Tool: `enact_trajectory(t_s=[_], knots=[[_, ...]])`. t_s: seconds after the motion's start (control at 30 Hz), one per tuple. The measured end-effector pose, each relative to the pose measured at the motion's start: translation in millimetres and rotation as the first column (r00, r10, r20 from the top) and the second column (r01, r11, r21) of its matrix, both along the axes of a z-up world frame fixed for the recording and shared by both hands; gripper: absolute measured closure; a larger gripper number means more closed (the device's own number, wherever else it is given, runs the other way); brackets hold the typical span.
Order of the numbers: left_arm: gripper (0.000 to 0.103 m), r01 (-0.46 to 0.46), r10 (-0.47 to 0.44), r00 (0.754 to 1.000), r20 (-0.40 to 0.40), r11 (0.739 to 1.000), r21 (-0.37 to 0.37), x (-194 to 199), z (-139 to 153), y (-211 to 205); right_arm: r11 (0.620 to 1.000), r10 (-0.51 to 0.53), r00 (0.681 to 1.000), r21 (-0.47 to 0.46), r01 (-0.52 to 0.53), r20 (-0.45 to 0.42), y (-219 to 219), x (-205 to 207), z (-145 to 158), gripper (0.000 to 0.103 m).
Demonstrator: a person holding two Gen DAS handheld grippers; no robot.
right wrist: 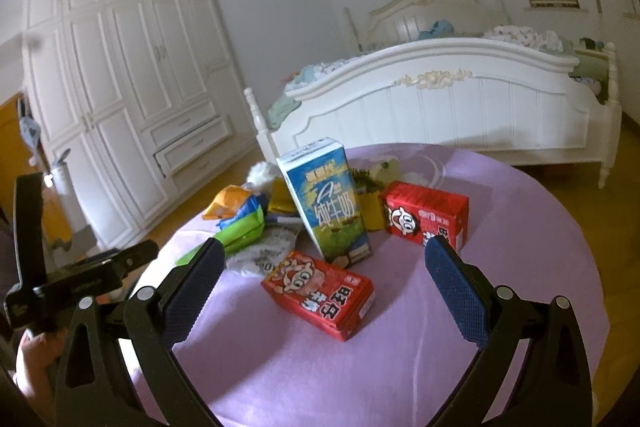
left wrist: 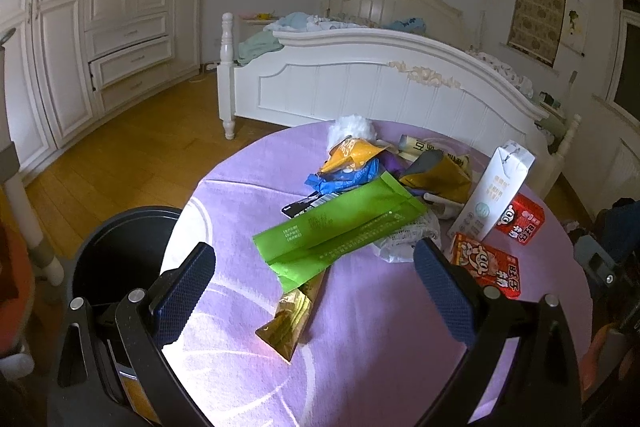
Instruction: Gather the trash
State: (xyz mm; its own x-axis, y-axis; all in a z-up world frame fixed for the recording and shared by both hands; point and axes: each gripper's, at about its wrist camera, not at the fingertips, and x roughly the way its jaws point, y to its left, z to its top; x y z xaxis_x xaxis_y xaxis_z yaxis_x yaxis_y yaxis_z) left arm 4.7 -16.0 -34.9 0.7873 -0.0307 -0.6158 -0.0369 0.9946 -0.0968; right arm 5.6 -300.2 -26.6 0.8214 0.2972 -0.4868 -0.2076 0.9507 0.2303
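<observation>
Trash lies on a round table with a purple cloth (left wrist: 240,211). A green wrapper (left wrist: 336,231) lies over a gold wrapper (left wrist: 290,319), with orange and blue wrappers (left wrist: 352,163) behind. A tall milk carton (left wrist: 494,195) stands upright beside two red cartons (left wrist: 486,263). My left gripper (left wrist: 314,279) is open and empty, hovering over the green and gold wrappers. My right gripper (right wrist: 320,287) is open and empty, with the near red carton (right wrist: 320,293) lying between its fingers. The milk carton (right wrist: 326,199) and the far red carton (right wrist: 426,213) stand behind it.
A black bin (left wrist: 120,255) stands on the floor at the table's left edge. A white bed (left wrist: 380,87) stands behind the table, a white wardrobe (left wrist: 80,27) to the left. The left gripper (right wrist: 80,279) shows at the left of the right wrist view.
</observation>
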Motion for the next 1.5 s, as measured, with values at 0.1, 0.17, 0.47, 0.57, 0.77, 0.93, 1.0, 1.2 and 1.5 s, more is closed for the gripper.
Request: enact_trajectory(t_s=[0.1, 0.17, 0.47, 0.57, 0.77, 0.93, 1.0, 1.2, 1.5], knots=[[0.005, 0.001, -0.001, 1.000, -0.006, 1.000, 0.000, 0.7, -1.4, 0.7, 1.000, -0.002, 1.000, 0.000, 0.002, 0.004, -2.0, 0.4, -1.3, 0.004], [0.005, 0.001, -0.001, 1.000, -0.009, 1.000, 0.002, 0.7, -2.2, 0.4, 1.000, -0.004, 1.000, 0.002, 0.004, -0.004, -3.4, 1.0, -2.2, 0.004], [0.005, 0.004, -0.003, 1.000, -0.022, 1.000, 0.010, 1.5, -3.8, -0.2, 1.000, -0.007, 1.000, 0.024, 0.007, -0.003, -7.5, 1.4, -5.5, 0.004], [0.005, 0.005, -0.005, 1.000, -0.027, 1.000, 0.014, 2.3, -4.5, -1.0, 1.000, -0.007, 1.000, 0.025, 0.007, -0.003, -8.7, 1.6, -6.1, 0.004], [0.005, 0.011, -0.010, 0.999, -0.035, 1.000, 0.020, 3.2, -5.4, -3.0, 1.000, -0.007, 1.000, 0.026, 0.007, -0.002, -8.9, 1.4, -5.9, 0.004], [0.005, 0.012, -0.011, 0.999, -0.035, 1.000, 0.021, 3.8, -5.7, -3.6, 1.000, -0.006, 1.000, 0.027, 0.006, -0.003, -9.1, 1.8, -5.6, 0.004], [0.005, 0.013, -0.012, 0.999, -0.036, 1.000, 0.021, 3.8, -5.7, -3.6, 1.000, -0.005, 1.000, 0.023, 0.005, 0.001, -9.0, 2.0, -5.6, 0.004], [0.005, 0.016, -0.015, 0.999, -0.037, 1.000, 0.021, 4.4, -7.1, -3.3, 1.000, -0.004, 1.000, 0.019, 0.004, 0.001, -8.4, 2.0, -5.8, 0.004], [0.005, 0.235, -0.232, 0.965, -0.118, 0.972, 0.006, 27.6, -11.1, 17.1, 0.940, 0.241, 0.962, -0.214, -0.265, -0.131, 16.1, 41.3, -3.7, 0.004]])
